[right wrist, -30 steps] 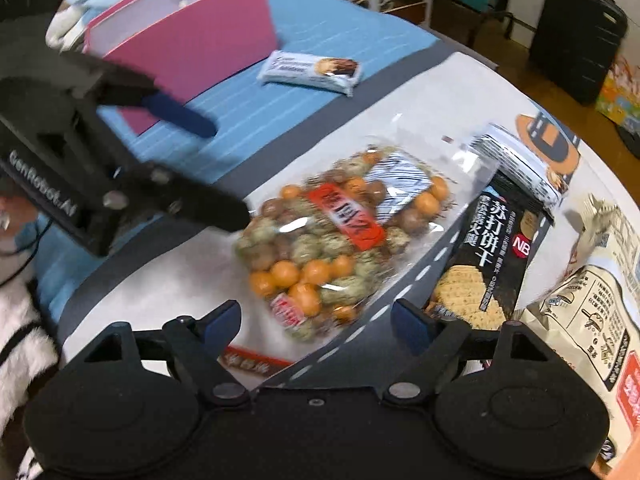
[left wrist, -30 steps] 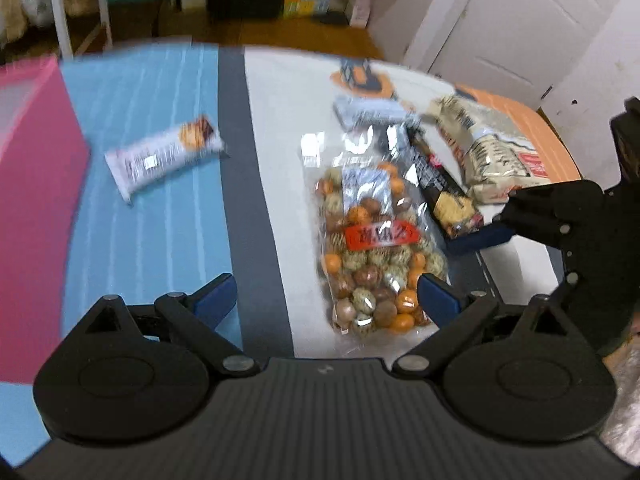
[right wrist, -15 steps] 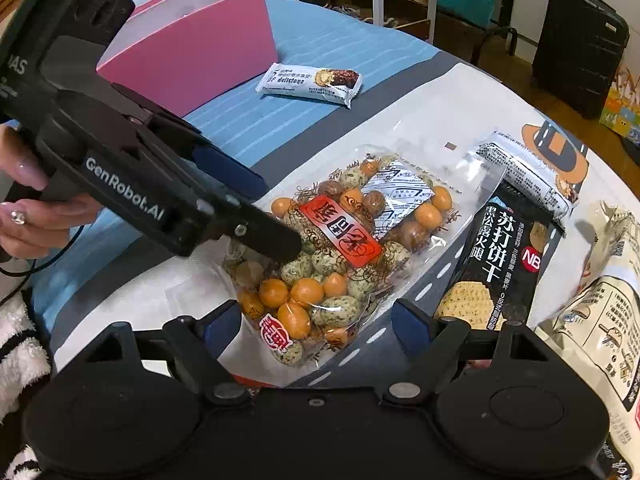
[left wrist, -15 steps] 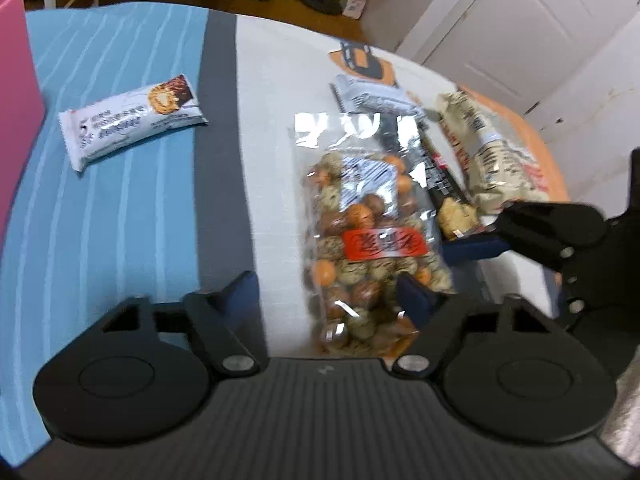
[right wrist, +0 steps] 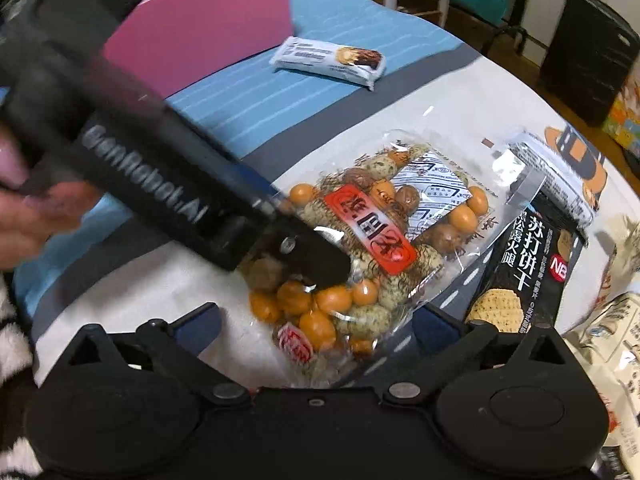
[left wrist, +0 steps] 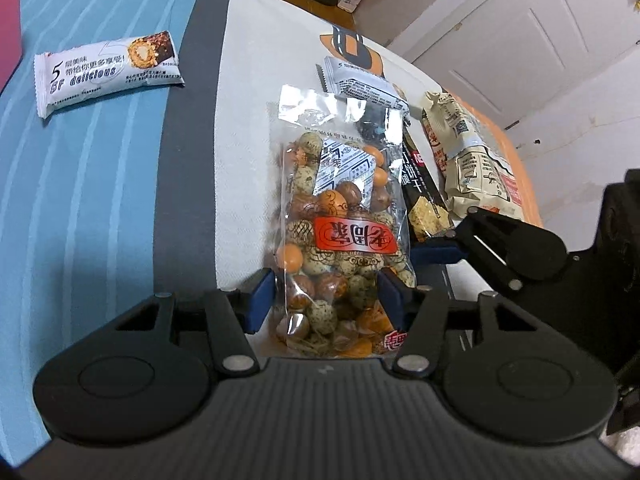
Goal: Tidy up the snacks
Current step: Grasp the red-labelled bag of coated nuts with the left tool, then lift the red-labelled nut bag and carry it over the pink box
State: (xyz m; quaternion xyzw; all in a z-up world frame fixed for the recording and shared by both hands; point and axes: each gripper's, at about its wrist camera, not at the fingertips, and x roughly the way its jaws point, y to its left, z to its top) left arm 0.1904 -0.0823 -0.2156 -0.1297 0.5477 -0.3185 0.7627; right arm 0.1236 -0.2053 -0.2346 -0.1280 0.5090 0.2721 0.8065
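Note:
A clear bag of orange and speckled coated nuts (left wrist: 340,232) lies on the white part of the cloth. My left gripper (left wrist: 326,300) straddles the bag's near end; its jaws are closing and both blue pads touch the bag's sides. In the right wrist view one of its fingers (right wrist: 320,264) rests on the same bag (right wrist: 384,240). My right gripper (right wrist: 316,320) hangs over the bag's other end. Its jaws are opening wide, the bag lies between them, and the pads stay clear of it. One right finger (left wrist: 436,250) shows beside the bag.
A white wrapped snack bar (left wrist: 108,72) lies on the blue stripes near a pink box (right wrist: 208,28). A black cracker pack (right wrist: 528,264), a grey-white wrapper (left wrist: 360,84) and a beige bag (left wrist: 468,160) crowd the bag's far side. A hand (right wrist: 24,216) holds the left gripper.
My left gripper has sunk toward the bag of nuts and its fingers have drawn in around it. My right gripper has come a little closer and its fingers have spread wider.

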